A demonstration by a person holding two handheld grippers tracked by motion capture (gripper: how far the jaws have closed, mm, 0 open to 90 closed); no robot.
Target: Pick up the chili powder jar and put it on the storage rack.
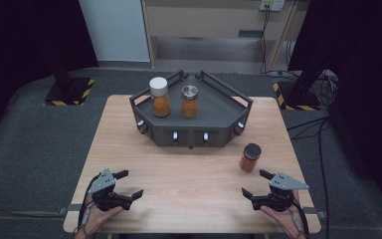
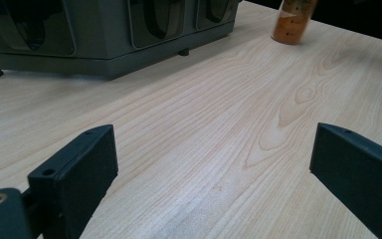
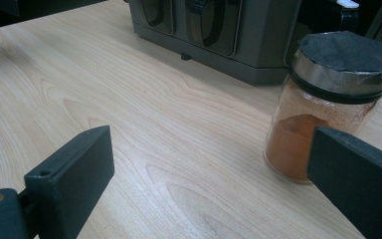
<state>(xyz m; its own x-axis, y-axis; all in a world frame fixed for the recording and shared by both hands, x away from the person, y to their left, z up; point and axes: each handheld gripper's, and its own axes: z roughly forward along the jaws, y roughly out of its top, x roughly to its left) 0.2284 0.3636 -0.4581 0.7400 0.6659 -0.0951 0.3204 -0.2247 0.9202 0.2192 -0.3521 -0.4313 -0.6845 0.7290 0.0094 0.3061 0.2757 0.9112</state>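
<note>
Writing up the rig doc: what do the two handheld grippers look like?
Both match: the left gripper and right gripper have black bodies with two blocky black jaws, each jaw with a small hole near its tip. A grey three-cornered plate tops each. A dark cable trails back along each forearm. No sleeves visible.

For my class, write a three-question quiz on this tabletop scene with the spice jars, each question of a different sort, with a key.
1. True or false: the left gripper is shut on a jar.
2. How many jars stand on the grey rack?
A. one
B. two
C. three
3. Fill in: the dark-lidded jar on the wooden table stands nearest the ____ gripper.

Key
1. False: its fingers are apart over bare wood.
2. B: the white-lidded jar and the silver-lidded jar.
3. Right: the right gripper, also open, is close to it.
</note>
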